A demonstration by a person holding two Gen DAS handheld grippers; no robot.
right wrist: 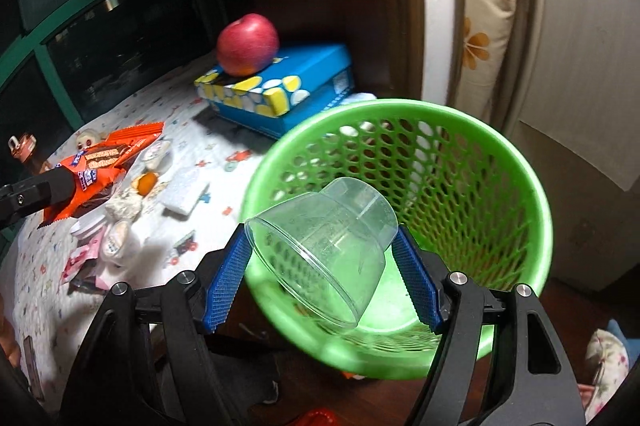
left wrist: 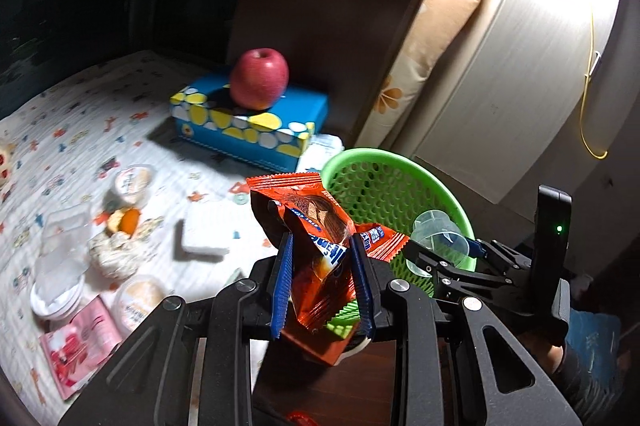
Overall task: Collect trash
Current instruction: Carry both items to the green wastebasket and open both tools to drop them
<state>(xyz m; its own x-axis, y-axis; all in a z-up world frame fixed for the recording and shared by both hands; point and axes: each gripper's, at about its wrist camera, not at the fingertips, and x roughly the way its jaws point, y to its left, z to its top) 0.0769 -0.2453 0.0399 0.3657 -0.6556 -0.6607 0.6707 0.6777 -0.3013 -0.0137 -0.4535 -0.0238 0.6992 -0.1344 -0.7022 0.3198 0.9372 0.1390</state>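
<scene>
Dark green-framed window (right wrist: 100,26) behind – pale cabinet (left wrist: 520,66) brightly lit, right.

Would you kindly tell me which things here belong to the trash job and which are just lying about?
Job: orange wrapper in the left gripper; clear cup in the right gripper; green basket.

Lying about: apple; blue box; pink packet.

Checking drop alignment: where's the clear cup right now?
The clear cup sits centre in the right wrist view, held on its side in the right gripper, in front of the green basket's mouth.
</scene>
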